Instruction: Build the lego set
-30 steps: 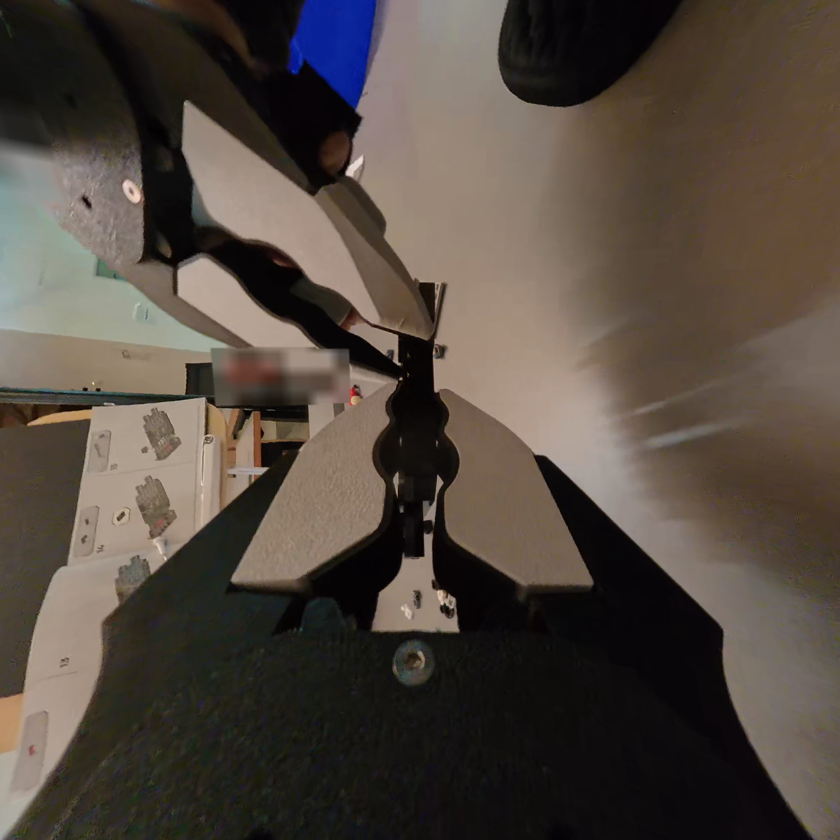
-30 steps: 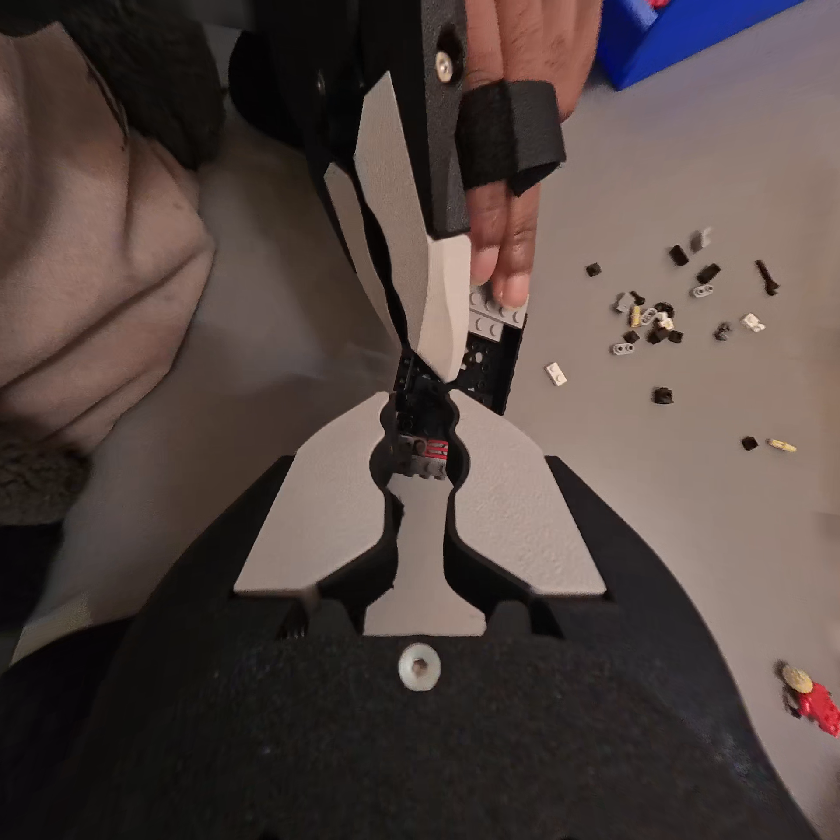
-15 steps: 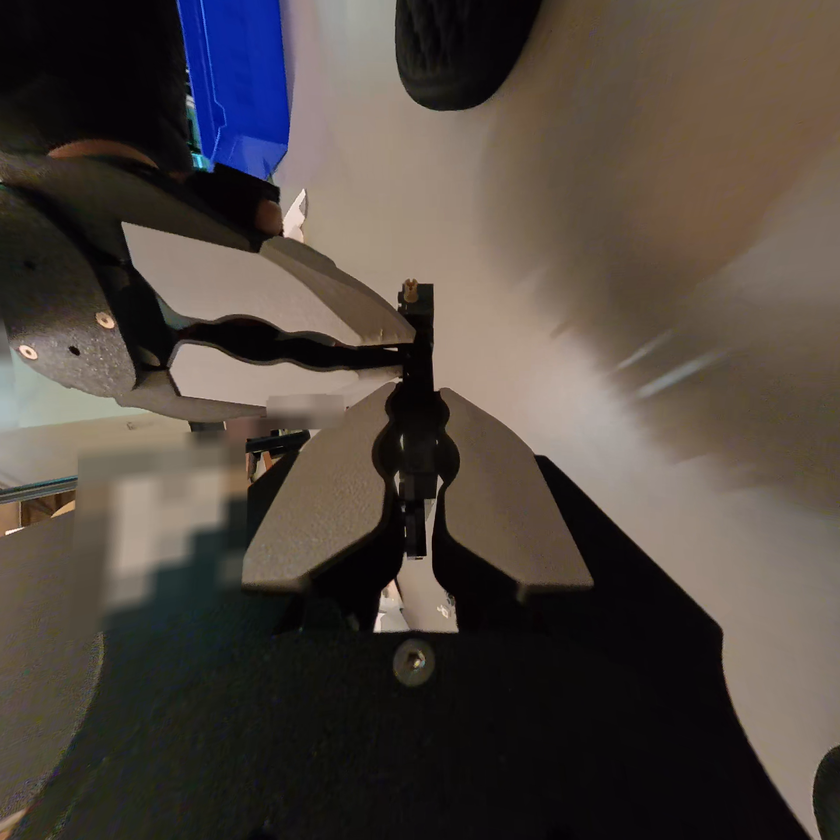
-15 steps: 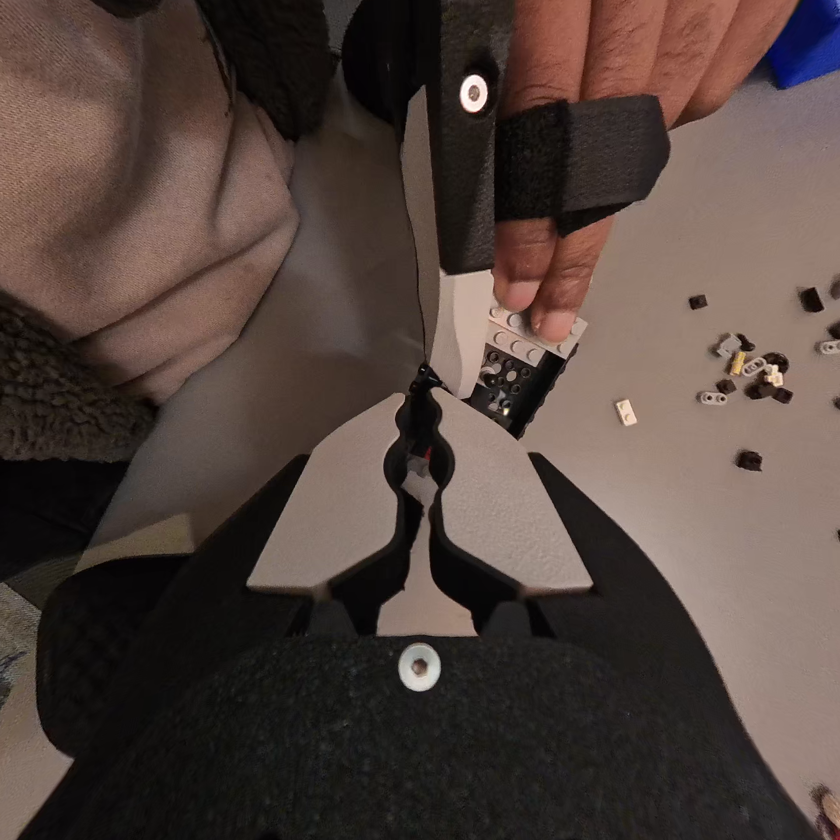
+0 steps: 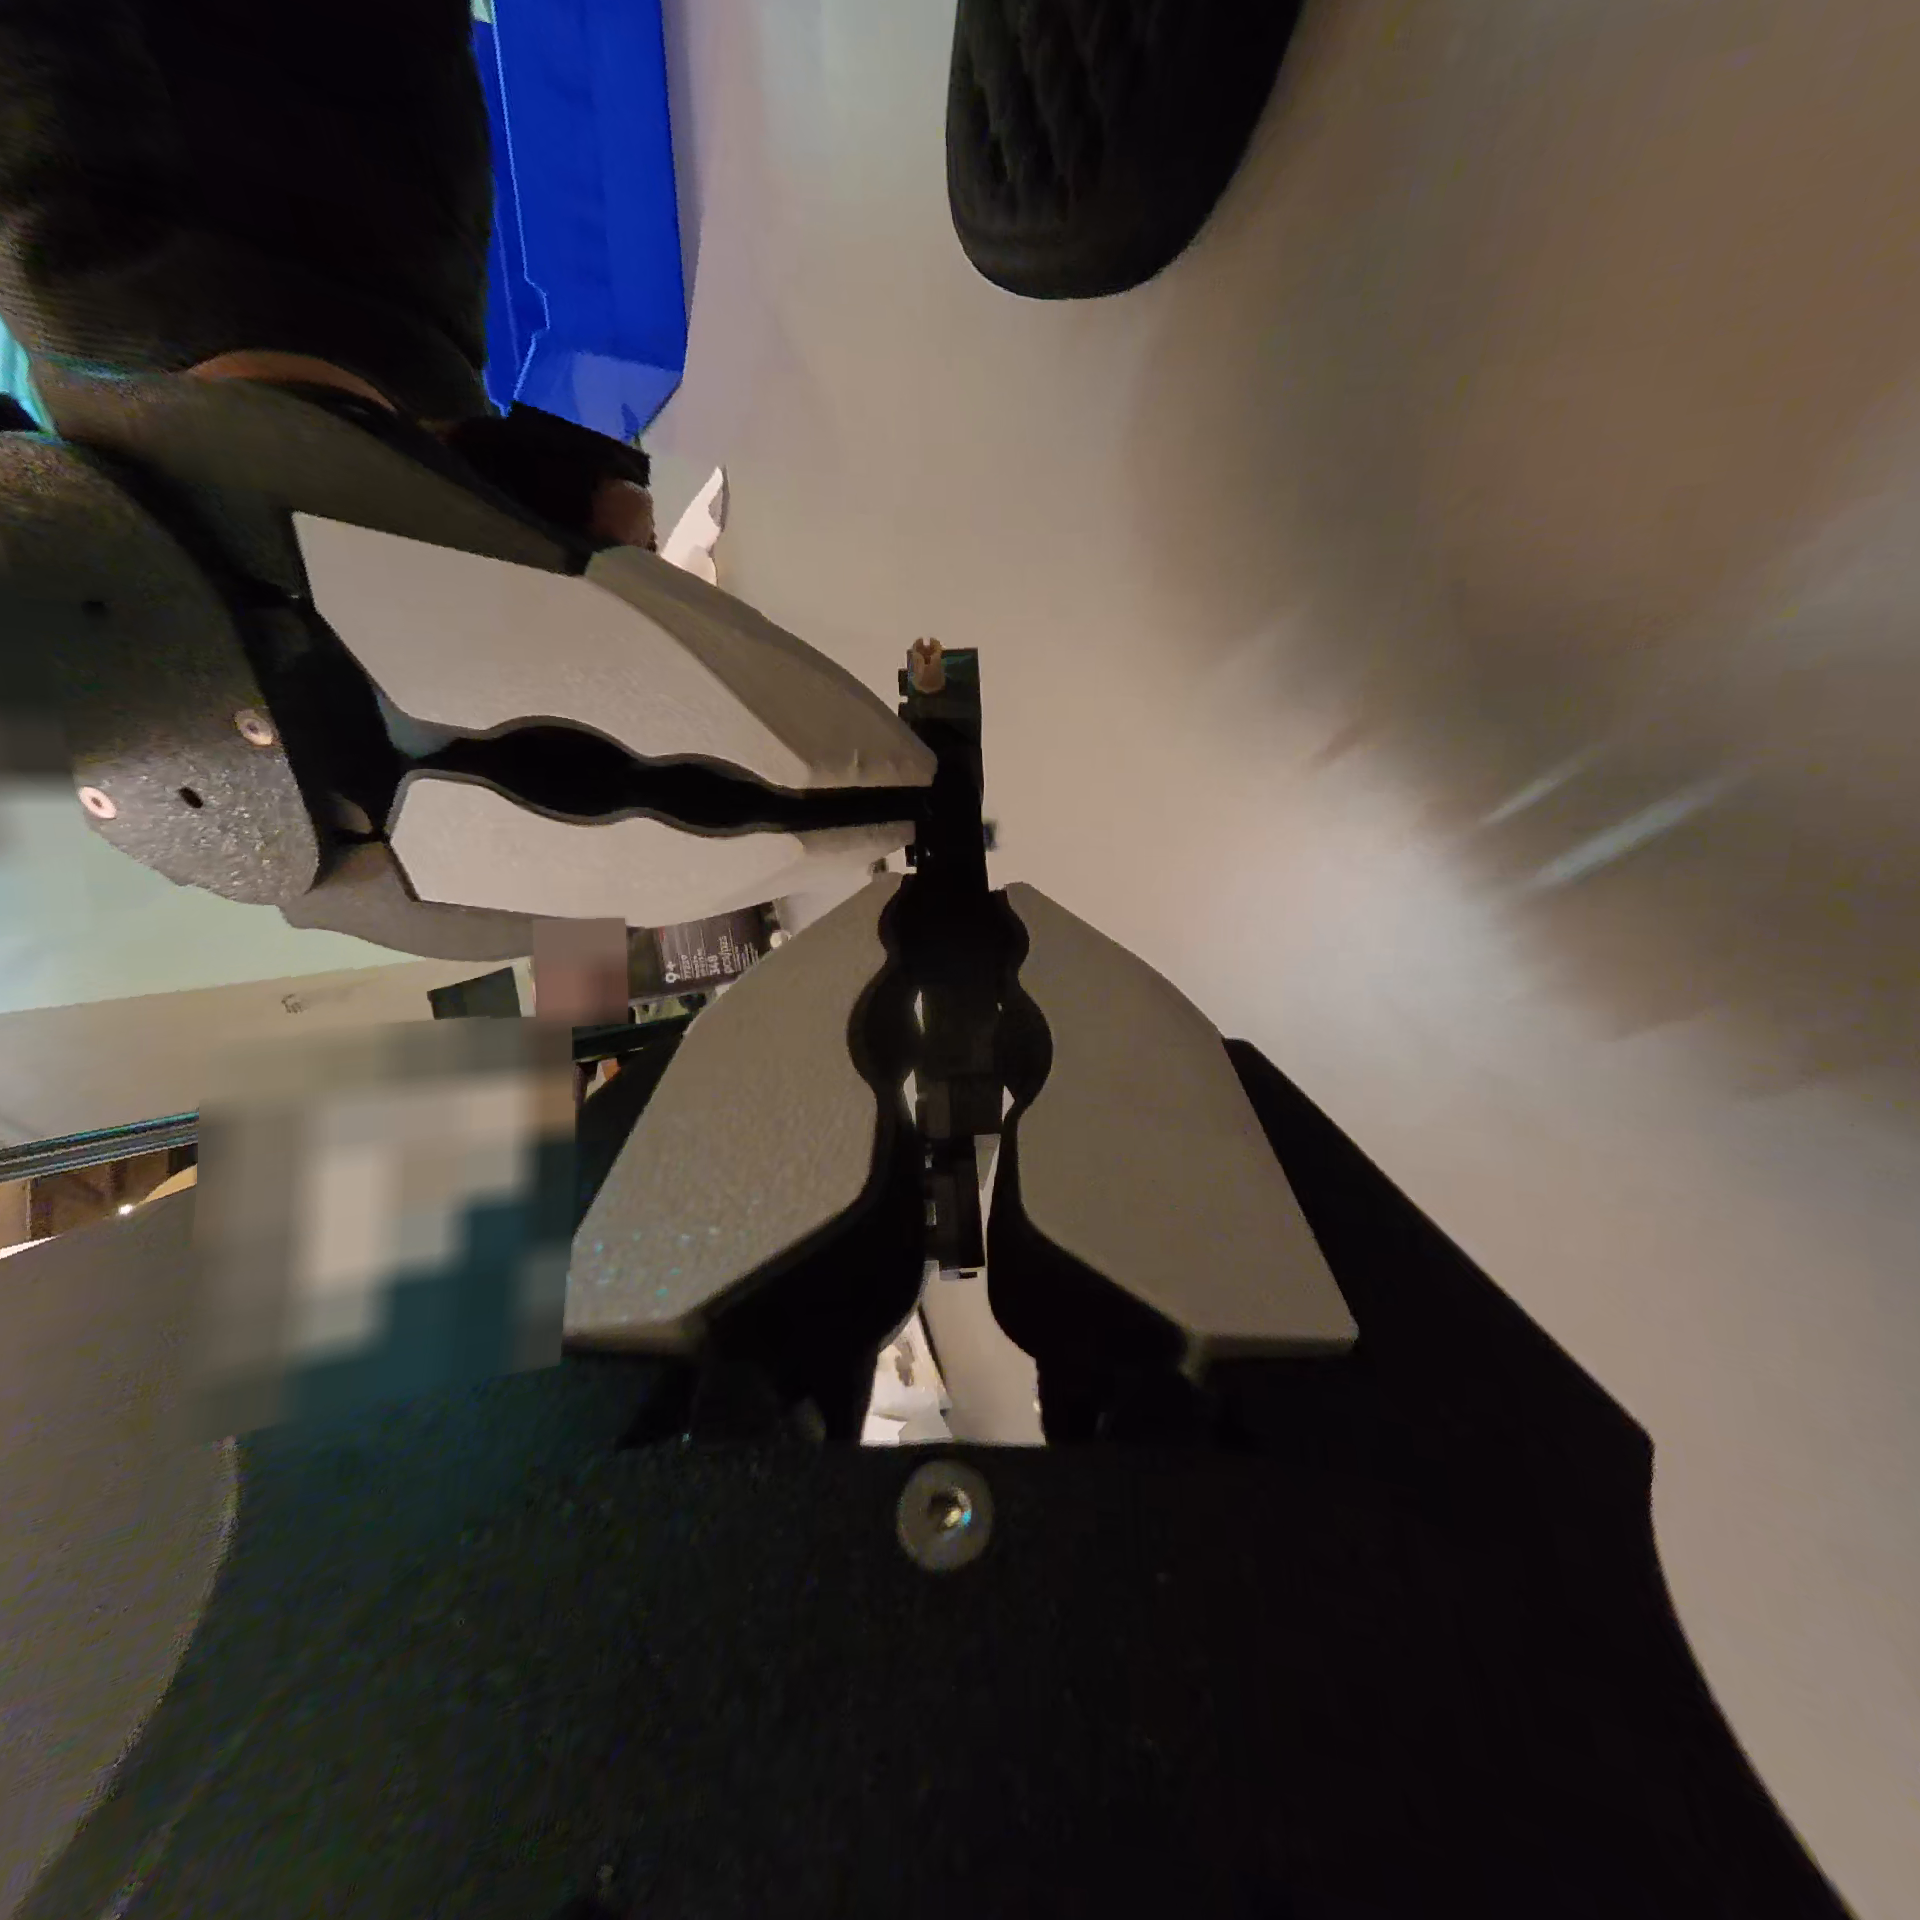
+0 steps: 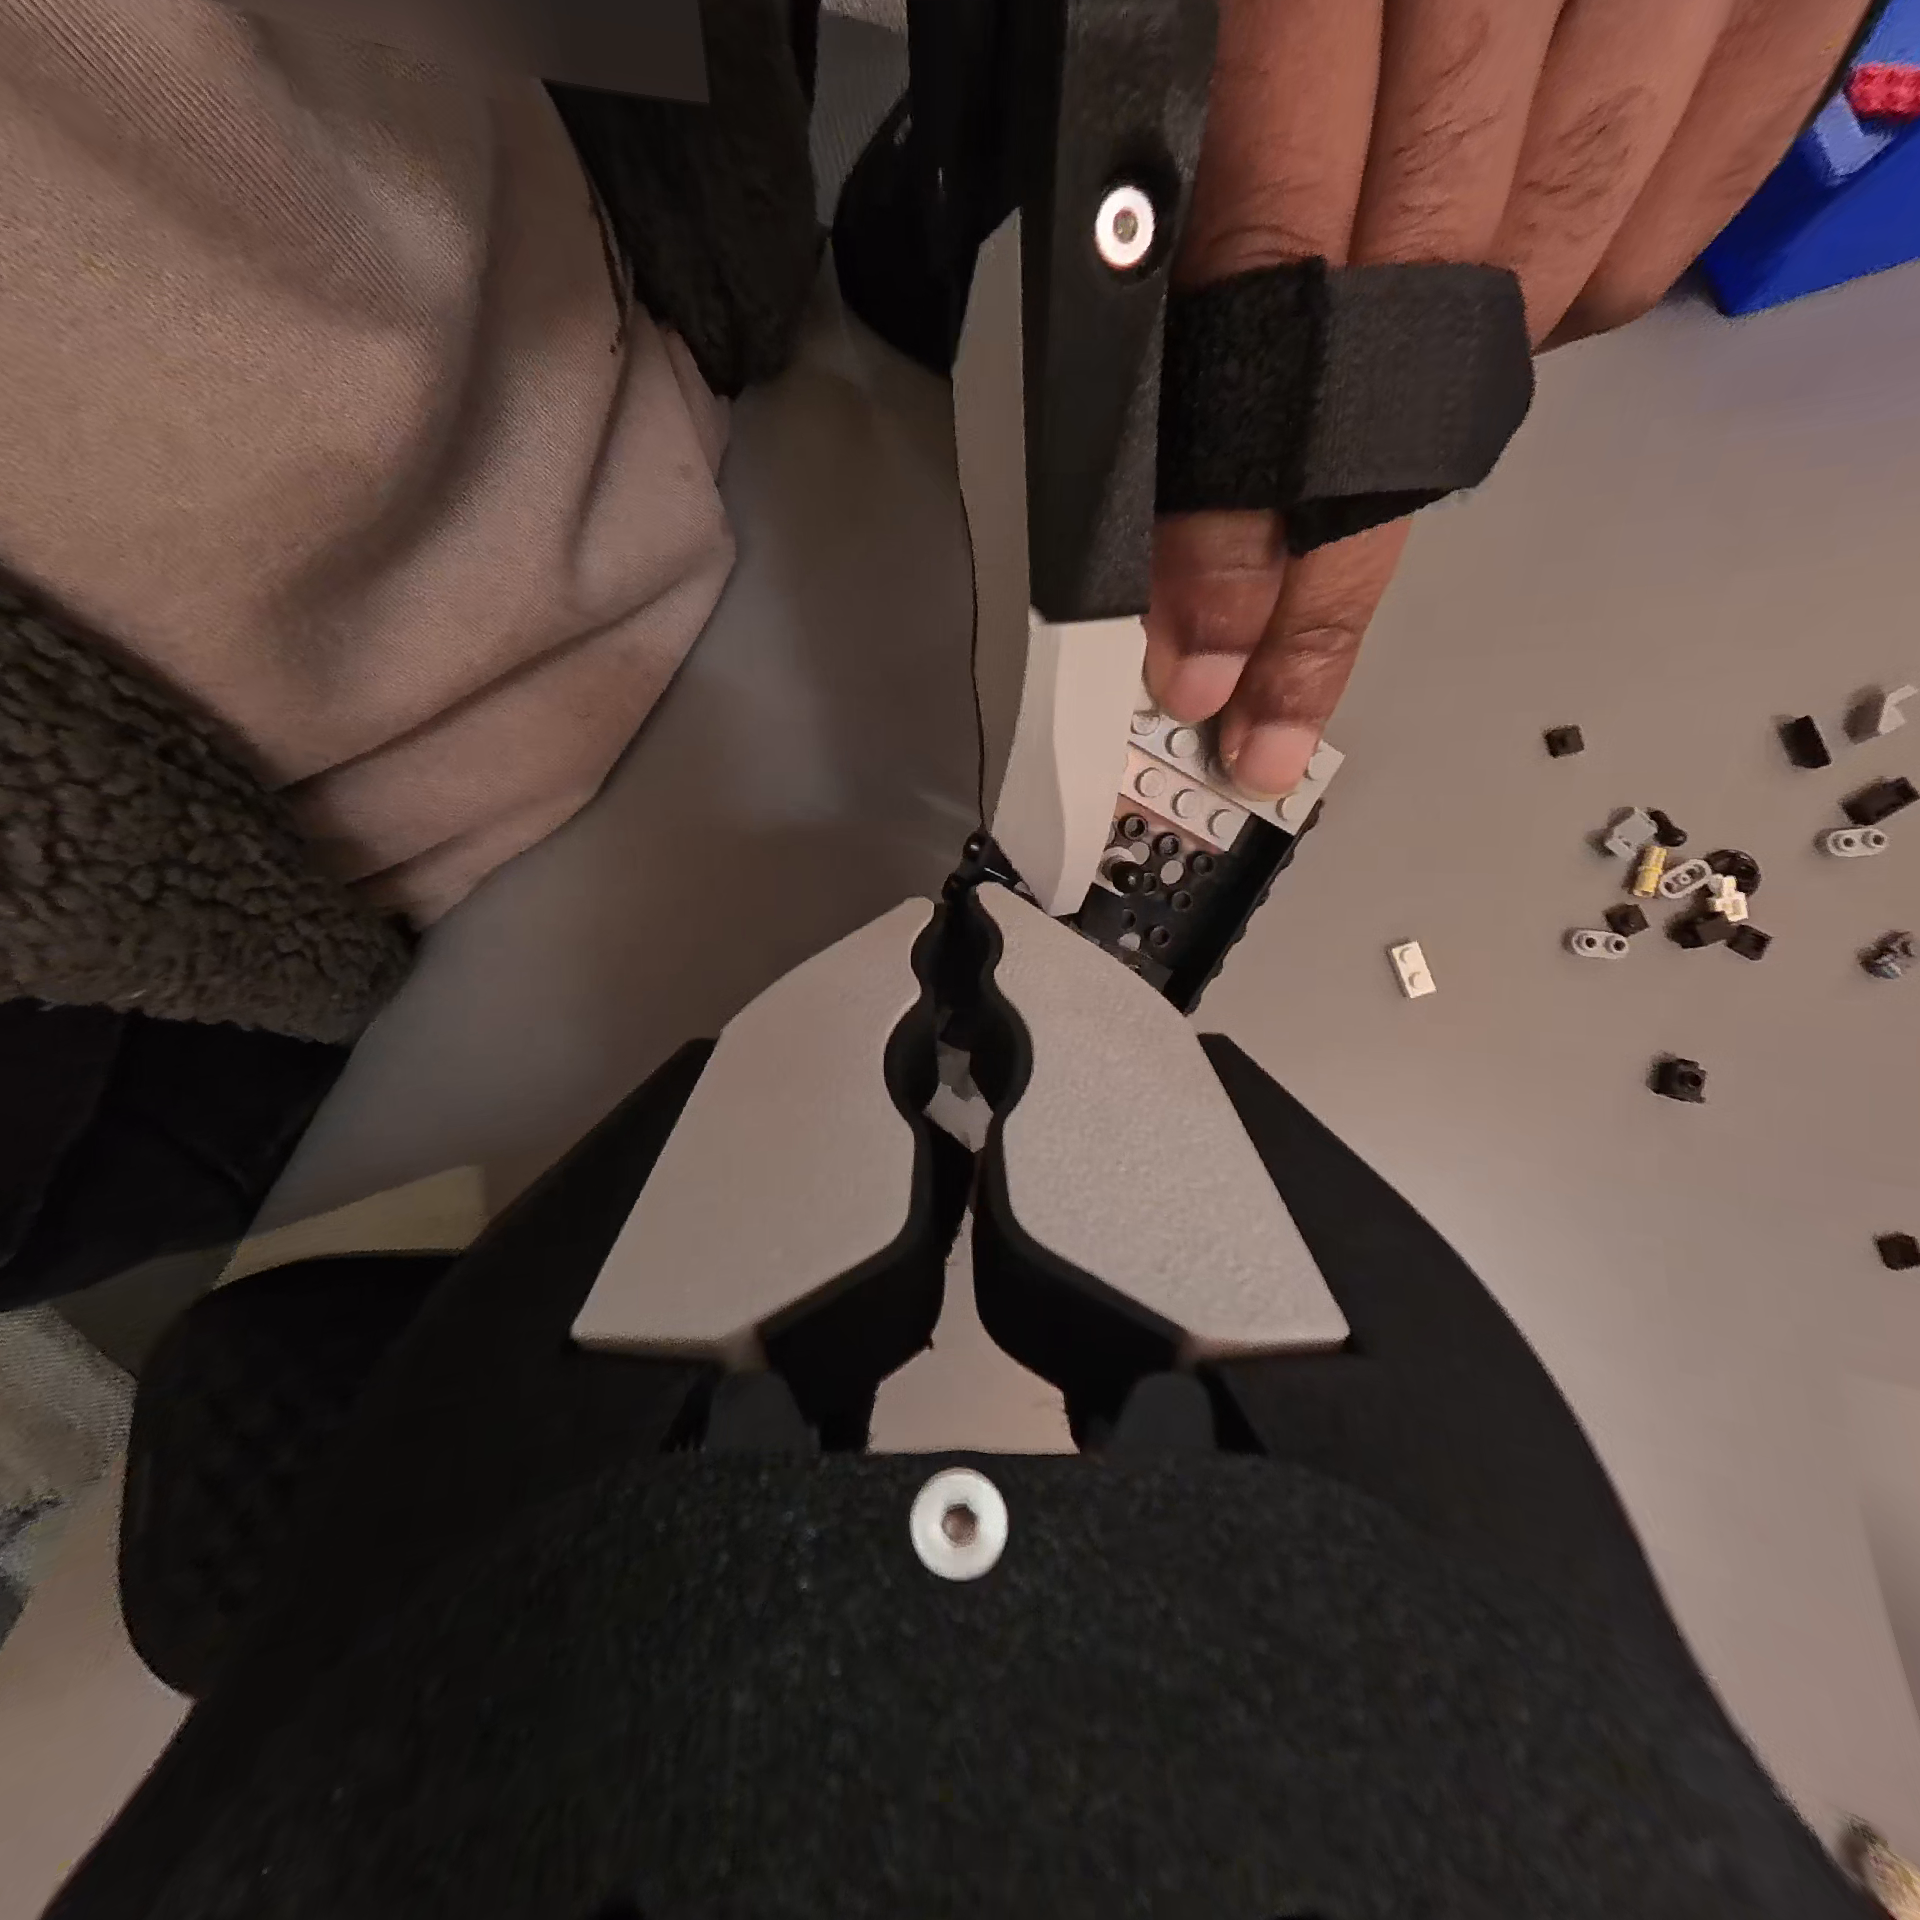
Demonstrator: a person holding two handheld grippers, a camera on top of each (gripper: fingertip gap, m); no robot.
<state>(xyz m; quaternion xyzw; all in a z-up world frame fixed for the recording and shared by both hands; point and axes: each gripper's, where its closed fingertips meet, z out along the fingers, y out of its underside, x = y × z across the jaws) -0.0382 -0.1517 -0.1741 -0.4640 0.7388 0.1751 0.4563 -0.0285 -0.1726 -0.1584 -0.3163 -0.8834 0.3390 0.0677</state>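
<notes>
Here the black lego assembly (image 5: 951,1049) is clamped edge-on between the closed fingers of the left gripper (image 5: 954,914), held up above the grey table (image 5: 1351,520). The right gripper (image 6: 961,920) is pressed together on a small black piece (image 6: 971,883) at the assembly's edge. A bare fingertip (image 6: 1273,748) is laid on the grey plates (image 6: 1195,790) topping the assembly. Loose pieces (image 6: 1704,894) are scattered on the table, well apart from it. A blue bin (image 5: 582,208) is seen beyond.
</notes>
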